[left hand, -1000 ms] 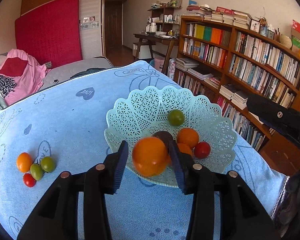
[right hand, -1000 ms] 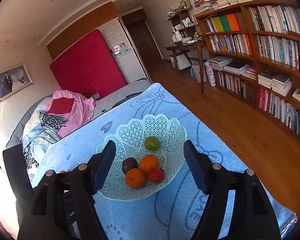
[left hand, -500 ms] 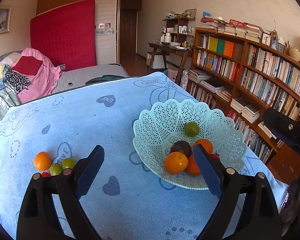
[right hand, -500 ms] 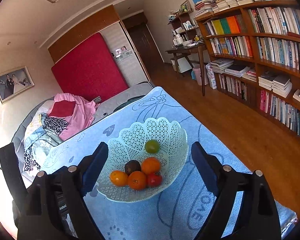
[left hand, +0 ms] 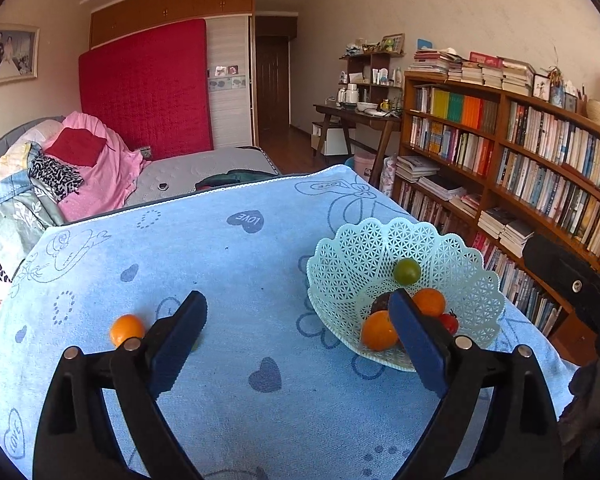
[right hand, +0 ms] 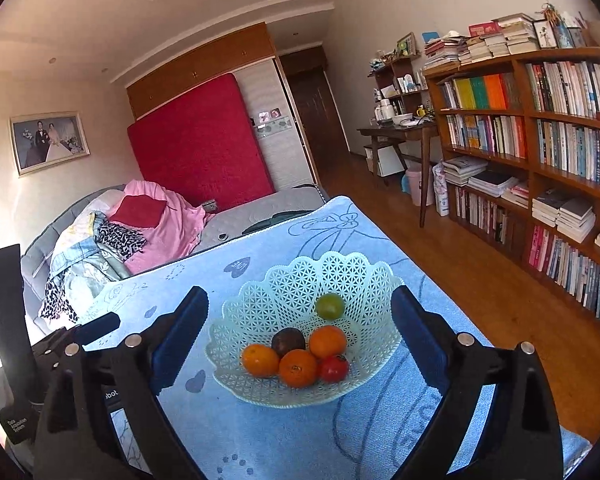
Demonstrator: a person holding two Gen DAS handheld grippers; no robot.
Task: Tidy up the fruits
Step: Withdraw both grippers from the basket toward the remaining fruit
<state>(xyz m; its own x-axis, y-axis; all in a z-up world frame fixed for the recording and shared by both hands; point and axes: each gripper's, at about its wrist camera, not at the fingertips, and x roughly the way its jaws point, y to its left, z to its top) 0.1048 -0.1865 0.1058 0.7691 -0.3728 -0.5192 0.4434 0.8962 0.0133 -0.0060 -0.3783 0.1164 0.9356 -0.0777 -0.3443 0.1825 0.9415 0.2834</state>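
Since 1 second ago the orange fruit that sat between the left gripper's (left hand: 298, 318) pads has ended up in the basket (right hand: 288, 284), and both grippers have pulled back from it; the left gripper's jaws have just been opening and now stand wide apart with only bare blue towel (left hand: 236, 264) between them. The right gripper (right hand: 300, 314) has also just been opening its jaws; they are spread wide and grip nothing, with the basket seen between them but further off on the towel, touched by neither pad. In the left view the basket sits right of the jaws, and the right pad covers part of its contents. A loose orange fruit (left hand: 126, 329) lies on the towel just outside the left pad, which hides the other loose fruits except for a green sliver. The right view shows the basket's contents plainly: 1 green fruit (right hand: 329, 306) toward the back, 1 dark brown fruit (right hand: 288, 341), 3 orange fruits (right hand: 298, 367) and 1 red tomato (right hand: 333, 367) crowded at the front. The black body of the left gripper shows at the left edge of the right view, cut off by the frame.
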